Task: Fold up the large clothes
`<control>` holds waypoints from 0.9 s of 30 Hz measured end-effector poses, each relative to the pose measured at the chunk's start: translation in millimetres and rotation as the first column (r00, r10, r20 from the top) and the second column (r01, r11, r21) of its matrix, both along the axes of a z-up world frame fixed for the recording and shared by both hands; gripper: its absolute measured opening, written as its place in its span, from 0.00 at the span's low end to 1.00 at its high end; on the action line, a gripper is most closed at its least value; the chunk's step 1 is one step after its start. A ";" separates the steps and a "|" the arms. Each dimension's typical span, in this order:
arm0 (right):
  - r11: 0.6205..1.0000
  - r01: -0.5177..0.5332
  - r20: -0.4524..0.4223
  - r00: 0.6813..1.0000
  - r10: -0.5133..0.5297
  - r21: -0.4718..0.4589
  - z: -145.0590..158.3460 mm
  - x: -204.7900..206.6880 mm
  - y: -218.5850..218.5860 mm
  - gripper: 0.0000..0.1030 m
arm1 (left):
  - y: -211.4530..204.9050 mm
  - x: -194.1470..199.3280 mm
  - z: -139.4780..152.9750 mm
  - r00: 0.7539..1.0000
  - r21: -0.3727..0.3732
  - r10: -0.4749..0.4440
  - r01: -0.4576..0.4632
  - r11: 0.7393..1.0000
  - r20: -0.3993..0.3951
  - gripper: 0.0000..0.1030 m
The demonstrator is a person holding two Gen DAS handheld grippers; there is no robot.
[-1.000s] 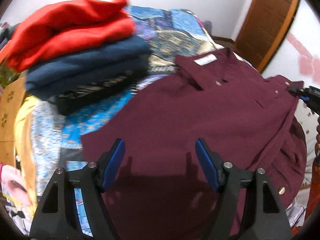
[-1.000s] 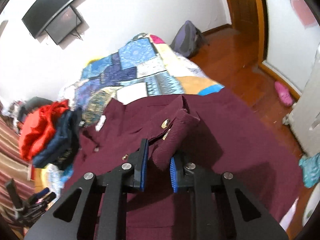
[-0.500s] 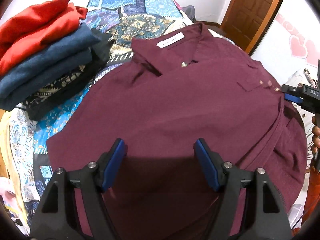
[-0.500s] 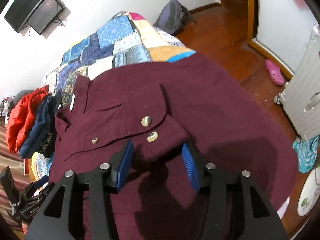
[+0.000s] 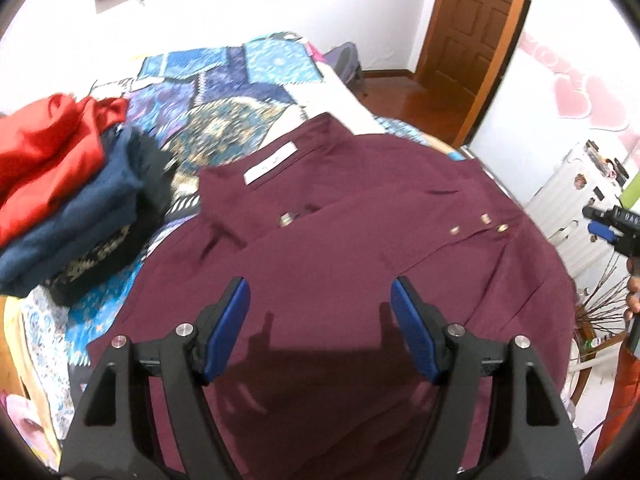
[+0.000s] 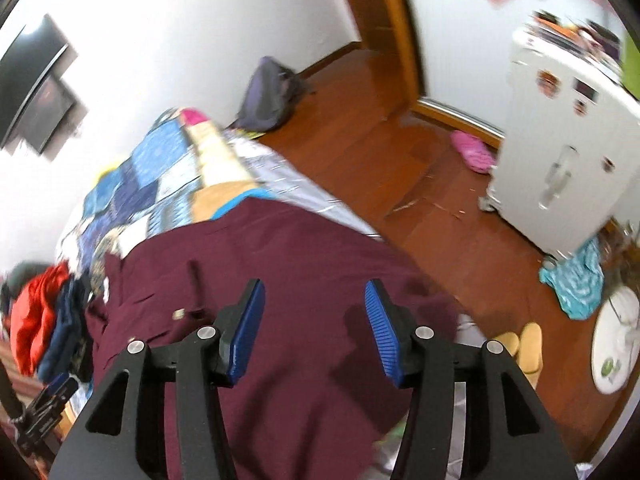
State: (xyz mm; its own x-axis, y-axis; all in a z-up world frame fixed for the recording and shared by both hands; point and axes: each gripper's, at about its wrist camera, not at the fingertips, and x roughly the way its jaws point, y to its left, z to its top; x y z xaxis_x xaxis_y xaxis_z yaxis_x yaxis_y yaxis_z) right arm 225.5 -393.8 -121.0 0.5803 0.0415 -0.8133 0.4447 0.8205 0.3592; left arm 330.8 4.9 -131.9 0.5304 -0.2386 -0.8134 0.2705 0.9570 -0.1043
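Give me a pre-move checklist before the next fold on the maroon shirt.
1. Left tongs empty, jaws apart: ok.
2. Right tongs clear of cloth, jaws apart: ok.
3. Maroon shirt lying on the bed, collar away from the camera: ok.
4. Buttoned cuff folded onto the shirt body: ok.
5. Folded pile clear of the shirt: ok.
6. Shirt hem lying flat: cannot tell, hidden beneath the tongs.
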 end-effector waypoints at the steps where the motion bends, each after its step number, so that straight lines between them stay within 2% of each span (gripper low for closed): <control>1: 1.000 0.019 -0.013 1.000 -0.019 0.010 -4.4 -4.4 -8.1 0.47 | -4.7 1.2 1.3 1.000 0.001 -0.005 0.005 1.000 0.003 0.70; 6: 0.992 0.084 -0.084 0.994 -0.077 0.089 -34.2 -19.4 -27.7 0.47 | -31.2 3.5 3.1 0.999 0.004 -0.040 0.040 0.999 0.010 0.70; 13: 0.956 0.082 -0.167 0.985 -0.035 0.281 -86.0 -23.7 -29.8 0.48 | -49.6 2.3 -5.4 0.998 0.036 -0.067 0.067 0.997 -0.009 0.70; 18: 0.939 0.112 -0.123 0.990 -0.076 0.324 -91.3 -25.3 -40.2 0.64 | -46.7 0.8 -5.3 0.998 0.035 -0.056 0.057 0.998 -0.011 0.70; 21: 0.944 0.129 -0.142 0.986 -0.090 0.303 -97.0 -22.3 -45.3 0.64 | -42.3 1.5 -5.7 0.999 0.022 -0.038 0.038 0.999 -0.016 0.70; 26: 0.917 0.173 -0.148 0.981 -0.127 0.361 -110.1 -20.8 -53.6 0.64 | -35.7 2.3 -8.2 1.000 0.003 -0.017 0.017 1.000 -0.025 0.70; 27: 0.914 0.184 -0.152 0.979 -0.137 0.360 -110.4 -19.6 -53.8 0.61 | -34.5 2.8 -9.0 0.999 0.000 -0.014 0.014 1.000 -0.029 0.70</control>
